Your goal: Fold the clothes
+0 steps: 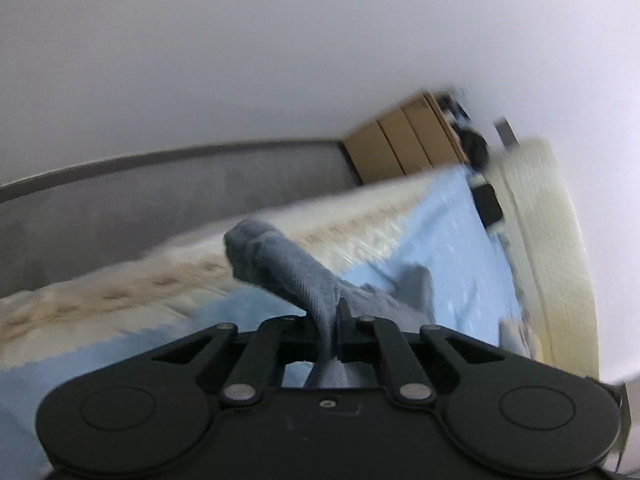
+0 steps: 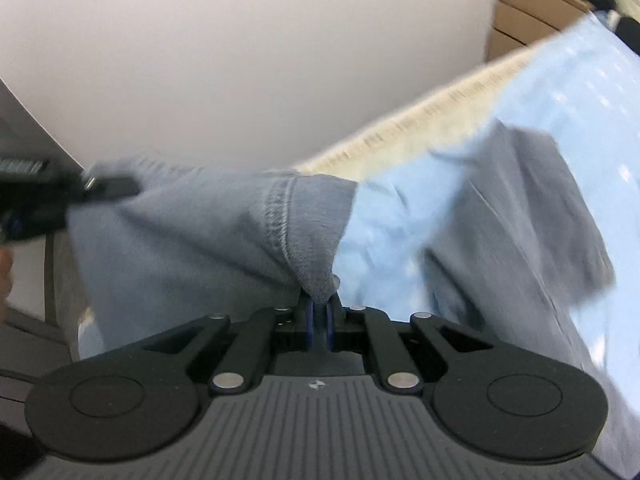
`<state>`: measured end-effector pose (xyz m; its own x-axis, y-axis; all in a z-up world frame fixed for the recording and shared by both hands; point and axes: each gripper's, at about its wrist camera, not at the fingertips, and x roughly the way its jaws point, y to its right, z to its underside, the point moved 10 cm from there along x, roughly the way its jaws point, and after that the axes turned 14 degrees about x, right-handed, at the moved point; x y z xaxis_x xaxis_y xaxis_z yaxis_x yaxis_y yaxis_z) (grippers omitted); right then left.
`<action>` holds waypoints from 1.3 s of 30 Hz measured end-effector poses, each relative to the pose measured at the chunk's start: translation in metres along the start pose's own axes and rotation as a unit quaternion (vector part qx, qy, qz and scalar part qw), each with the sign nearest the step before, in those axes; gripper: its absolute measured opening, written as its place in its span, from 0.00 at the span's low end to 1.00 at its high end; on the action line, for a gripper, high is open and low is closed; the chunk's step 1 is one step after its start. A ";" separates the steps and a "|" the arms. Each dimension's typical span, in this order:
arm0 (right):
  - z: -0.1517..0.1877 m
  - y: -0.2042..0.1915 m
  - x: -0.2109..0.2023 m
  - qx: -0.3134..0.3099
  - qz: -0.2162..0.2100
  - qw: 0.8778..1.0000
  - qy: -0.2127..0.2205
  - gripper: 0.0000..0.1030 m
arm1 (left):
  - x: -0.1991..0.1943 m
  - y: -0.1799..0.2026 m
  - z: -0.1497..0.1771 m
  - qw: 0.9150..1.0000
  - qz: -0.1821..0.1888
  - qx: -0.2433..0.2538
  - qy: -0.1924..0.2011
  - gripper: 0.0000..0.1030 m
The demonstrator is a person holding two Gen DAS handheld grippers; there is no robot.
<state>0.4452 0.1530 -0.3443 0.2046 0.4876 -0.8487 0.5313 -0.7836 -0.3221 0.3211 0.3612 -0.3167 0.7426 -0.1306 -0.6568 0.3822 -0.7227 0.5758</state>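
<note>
A pair of blue denim jeans [image 2: 192, 236] is lifted off a bed with a light blue sheet [image 2: 560, 92]. My right gripper [image 2: 319, 312] is shut on a hemmed edge of the denim, which bunches between its blue pads. In the left wrist view my left gripper [image 1: 334, 320] is shut on another fold of the jeans [image 1: 288, 268], which rises as a thick roll ahead of the fingers. The left gripper [image 2: 100, 188] also shows at the left of the right wrist view, clamped on the far end of the same stretch of cloth. More denim [image 2: 532, 216] lies on the sheet at right.
A cream patterned blanket [image 1: 120, 292] lies along the bed's far side against a grey headboard [image 1: 140, 200]. A white wall [image 1: 280, 60] stands behind. A wooden drawer unit [image 1: 408, 140] with dark items on top stands beyond the bed's corner. A pale yellow mattress edge [image 1: 552, 240] runs at right.
</note>
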 end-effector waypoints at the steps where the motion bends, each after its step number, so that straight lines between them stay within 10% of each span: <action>1: -0.006 -0.007 0.011 -0.005 -0.004 1.000 -0.003 0.06 | -0.003 -0.009 0.000 1.000 -0.010 -0.007 0.003 0.05; 14: 0.016 -0.045 0.122 -0.050 0.038 0.995 -0.077 0.12 | 0.023 -0.110 0.045 0.994 -0.074 -0.034 -0.066 0.07; 19: 0.010 -0.040 0.094 -0.025 0.054 0.996 -0.065 0.29 | 0.014 -0.097 0.038 0.993 -0.071 -0.001 -0.089 0.19; 21: 0.013 -0.040 0.074 -0.007 0.055 0.997 -0.055 0.31 | 0.007 -0.089 0.037 0.991 -0.083 0.014 -0.101 0.42; 39: 0.073 -0.080 -0.066 0.054 0.054 0.996 0.048 0.30 | -0.098 0.014 0.018 0.966 -0.120 0.200 -0.110 0.53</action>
<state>0.3295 0.1553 -0.2934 0.3354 0.4294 -0.8385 0.4124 -0.8672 -0.2791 0.2439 0.3517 -0.2533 0.5066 -0.0360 -0.8614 0.2527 -0.9491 0.1882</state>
